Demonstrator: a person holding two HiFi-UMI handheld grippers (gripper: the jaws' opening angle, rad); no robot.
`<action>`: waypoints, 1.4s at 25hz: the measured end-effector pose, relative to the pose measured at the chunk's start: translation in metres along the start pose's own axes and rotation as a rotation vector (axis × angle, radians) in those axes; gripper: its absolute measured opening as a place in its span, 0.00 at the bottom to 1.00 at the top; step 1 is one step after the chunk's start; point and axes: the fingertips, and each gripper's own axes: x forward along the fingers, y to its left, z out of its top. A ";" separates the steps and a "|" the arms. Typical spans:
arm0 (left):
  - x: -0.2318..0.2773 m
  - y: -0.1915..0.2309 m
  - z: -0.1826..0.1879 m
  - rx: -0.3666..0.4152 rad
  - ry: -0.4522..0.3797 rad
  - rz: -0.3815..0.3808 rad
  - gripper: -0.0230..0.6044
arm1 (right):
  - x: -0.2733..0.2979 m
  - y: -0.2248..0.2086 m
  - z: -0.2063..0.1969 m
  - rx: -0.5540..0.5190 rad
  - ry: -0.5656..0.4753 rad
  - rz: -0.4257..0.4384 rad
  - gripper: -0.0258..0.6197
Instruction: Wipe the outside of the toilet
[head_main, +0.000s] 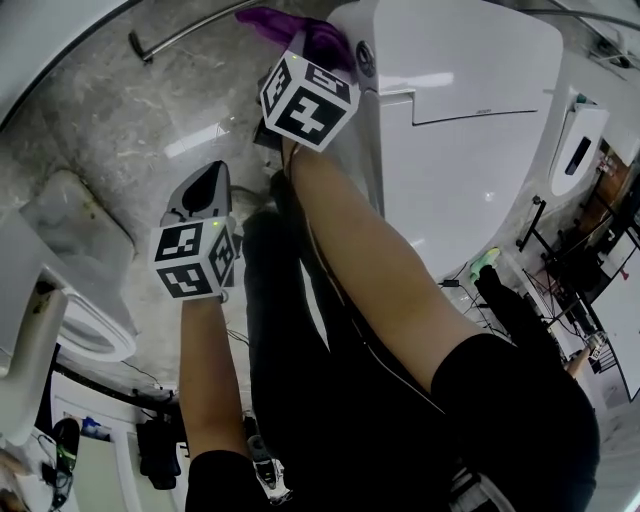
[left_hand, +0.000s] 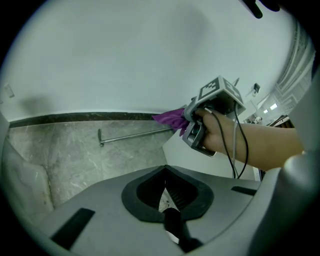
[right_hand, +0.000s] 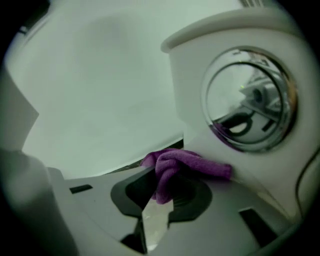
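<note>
The white toilet (head_main: 470, 120) fills the upper right of the head view, with a round chrome flush button (right_hand: 250, 105) on its side wall. My right gripper (head_main: 312, 48) is shut on a purple cloth (right_hand: 185, 165) and presses it against the toilet's side just below that button. The cloth (head_main: 290, 25) sticks out past the marker cube; in the left gripper view the purple cloth (left_hand: 171, 119) shows ahead of the right gripper (left_hand: 187, 122). My left gripper (head_main: 205, 190) hangs apart to the left over the marble surface, jaws together and holding nothing.
A thin metal bar (left_hand: 135, 134) lies along the grey marble surface near the wall. A second white bowl (head_main: 85, 320) stands at the left edge. A white control panel (head_main: 580, 150) hangs right of the toilet. The person's black trouser legs fill the bottom middle.
</note>
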 end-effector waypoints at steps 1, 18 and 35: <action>0.000 0.000 0.000 -0.001 0.000 0.000 0.05 | 0.002 0.004 0.003 -0.037 -0.015 0.016 0.12; -0.095 -0.025 0.048 0.070 -0.216 0.009 0.05 | -0.150 0.047 0.067 -0.151 -0.217 0.225 0.12; -0.380 -0.262 0.041 0.317 -0.390 -0.164 0.05 | -0.573 -0.076 0.162 -0.051 -0.467 0.136 0.12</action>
